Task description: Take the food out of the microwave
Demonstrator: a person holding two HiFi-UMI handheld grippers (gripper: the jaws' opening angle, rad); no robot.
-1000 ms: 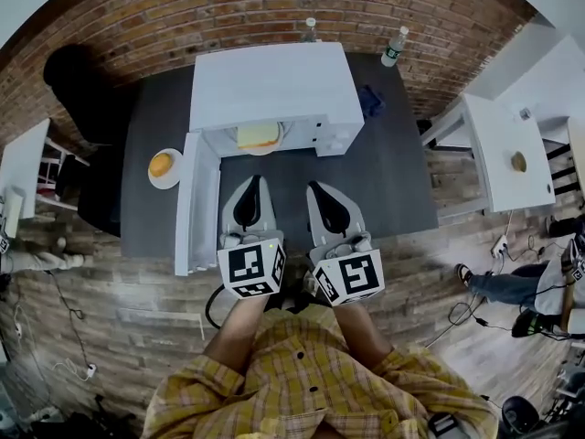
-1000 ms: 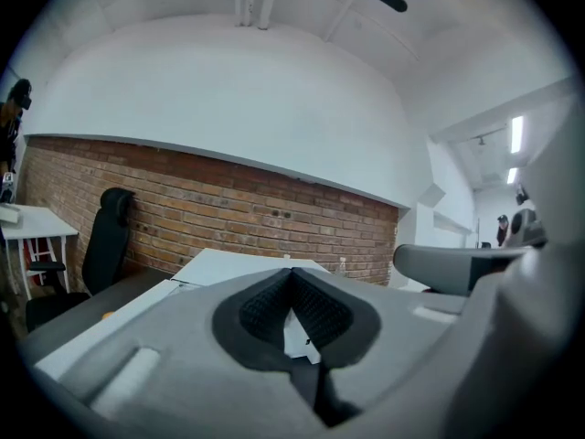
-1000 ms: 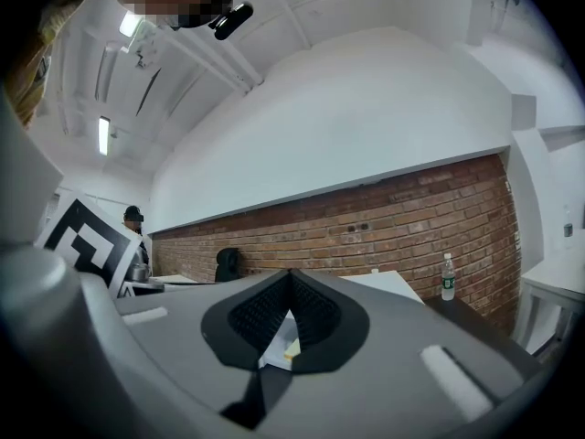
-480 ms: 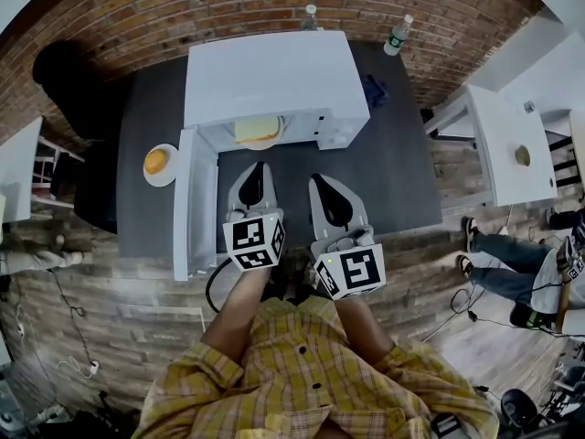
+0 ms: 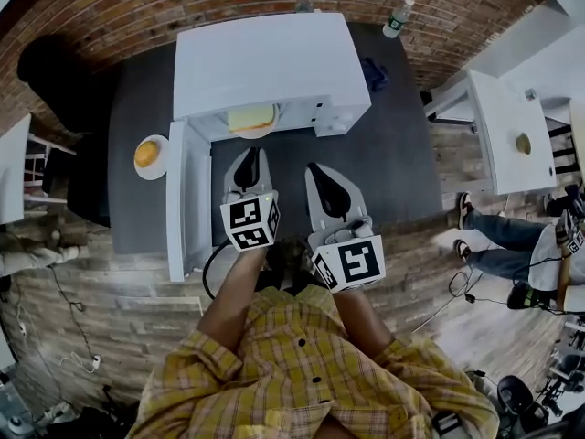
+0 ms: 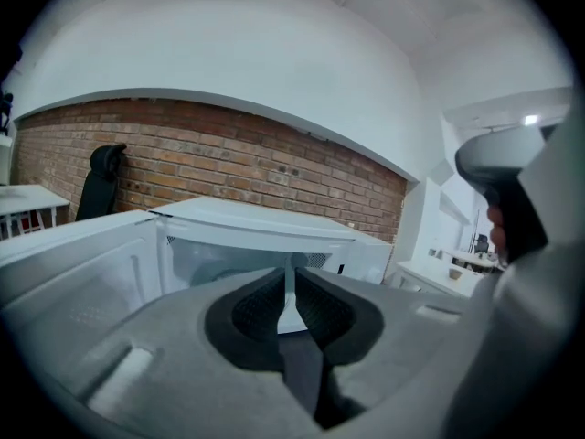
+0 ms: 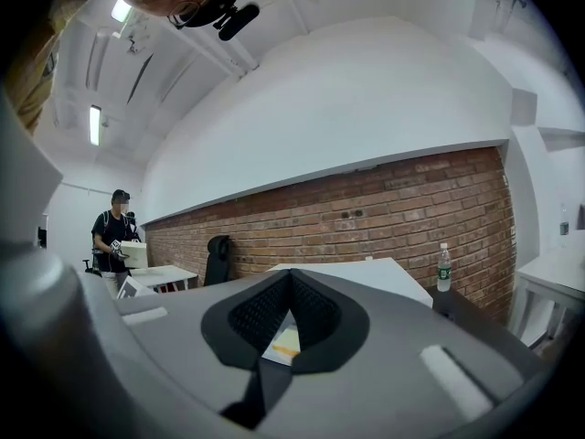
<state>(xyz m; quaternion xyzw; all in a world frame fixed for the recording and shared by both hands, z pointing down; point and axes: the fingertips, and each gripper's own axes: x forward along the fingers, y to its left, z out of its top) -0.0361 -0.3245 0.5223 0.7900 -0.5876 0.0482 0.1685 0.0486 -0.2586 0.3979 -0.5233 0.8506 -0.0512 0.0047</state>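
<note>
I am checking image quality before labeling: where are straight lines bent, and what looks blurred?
Head view: the fisheye bows the brick wall and microwave edges. Left gripper view: black corners, the wall arches, the left hand-held gripper looks soft. Right gripper view: same arching; a mosaic patch covers the person's face.

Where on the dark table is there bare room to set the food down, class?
Bare table right of the microwave, in front of the blue cloth, is the widest free patch. Left is crowded: the open door and the plate of orange food fill it.
</note>
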